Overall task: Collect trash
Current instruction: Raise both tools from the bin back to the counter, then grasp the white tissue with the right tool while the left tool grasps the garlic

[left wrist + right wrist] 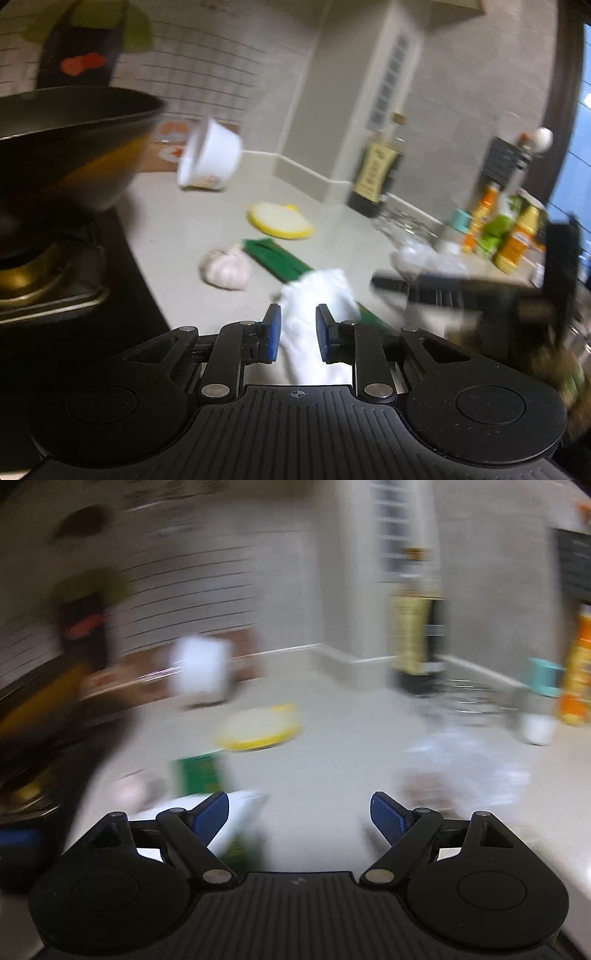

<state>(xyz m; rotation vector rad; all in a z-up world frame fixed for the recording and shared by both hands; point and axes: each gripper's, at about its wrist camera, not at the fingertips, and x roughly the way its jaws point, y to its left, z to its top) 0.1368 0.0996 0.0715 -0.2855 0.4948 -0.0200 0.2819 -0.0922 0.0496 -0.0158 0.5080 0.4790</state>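
Left tool [297,332] was pinching a crumpled white tissue [314,295], lifted clear of the table [177,229], probably so it could be binned. Right tool [300,818] was spread wide with nothing in it, free for more trash.

Left gripper [298,334], lower centre of its wrist view: blue pads [272,334] close together, clamped on a white crumpled wad [314,314]. Right gripper [300,818], lower centre of its blurred wrist view: jaws spread wide, nothing between the pads [388,819].
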